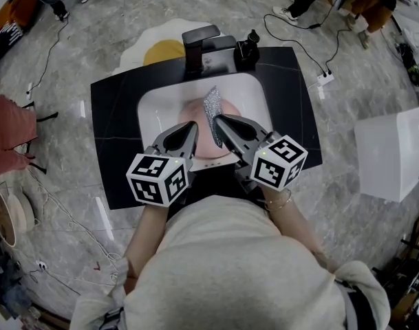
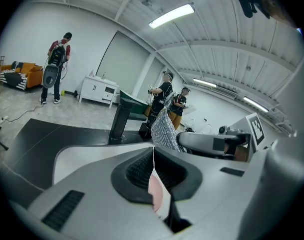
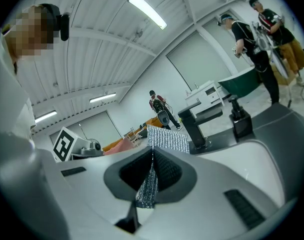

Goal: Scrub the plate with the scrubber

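Holding the pink plate [image 1: 192, 112] by its near edge, the left claw [image 1: 192, 128] is squeezed shut on it over the middle of the sink [image 1: 148, 105]. The right claw [image 1: 218, 120] pinches the silver scrubber [image 1: 212, 104], which stands tall and seems to rest on the plate's right half.

the scrubber [image 1: 212, 106] is a glittery silver mesh, rough; the plate [image 1: 199, 113] smooth pink; the sink [image 1: 151, 108] glossy white; the counter [image 1: 116, 108] smooth black; the floor [image 1: 140, 19] polished grey marble.
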The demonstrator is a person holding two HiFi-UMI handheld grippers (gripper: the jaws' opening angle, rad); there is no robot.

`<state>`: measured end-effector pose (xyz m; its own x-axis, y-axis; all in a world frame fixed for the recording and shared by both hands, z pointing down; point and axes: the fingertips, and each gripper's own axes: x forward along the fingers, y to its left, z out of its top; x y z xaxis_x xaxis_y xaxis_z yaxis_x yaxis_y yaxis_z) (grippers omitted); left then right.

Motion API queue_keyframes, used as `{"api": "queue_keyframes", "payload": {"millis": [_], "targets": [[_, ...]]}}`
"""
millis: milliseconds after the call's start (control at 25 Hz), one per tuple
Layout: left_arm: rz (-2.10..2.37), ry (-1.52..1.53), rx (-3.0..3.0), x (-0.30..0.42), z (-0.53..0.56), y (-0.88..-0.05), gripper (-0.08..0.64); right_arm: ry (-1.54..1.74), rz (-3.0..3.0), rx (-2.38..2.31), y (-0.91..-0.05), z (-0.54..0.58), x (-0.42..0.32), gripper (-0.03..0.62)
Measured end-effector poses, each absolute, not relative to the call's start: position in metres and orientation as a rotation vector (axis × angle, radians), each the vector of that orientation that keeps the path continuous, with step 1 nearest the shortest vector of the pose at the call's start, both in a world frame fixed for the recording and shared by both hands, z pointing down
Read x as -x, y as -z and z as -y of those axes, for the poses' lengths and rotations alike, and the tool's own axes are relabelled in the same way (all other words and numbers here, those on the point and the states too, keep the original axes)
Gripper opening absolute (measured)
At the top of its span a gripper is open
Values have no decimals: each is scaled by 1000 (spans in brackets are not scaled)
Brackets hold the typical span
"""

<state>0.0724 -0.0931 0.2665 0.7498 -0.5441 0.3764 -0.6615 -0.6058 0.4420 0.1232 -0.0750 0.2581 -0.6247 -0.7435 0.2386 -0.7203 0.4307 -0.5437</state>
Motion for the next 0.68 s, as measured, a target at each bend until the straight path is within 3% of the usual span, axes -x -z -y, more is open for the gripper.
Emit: {"api": "queue_keyframes", "payload": {"millis": [680], "targets": [[894,-262,-2377,-73,93,-265,21,990,-2609,1351,-262,75,-126,20]]}}
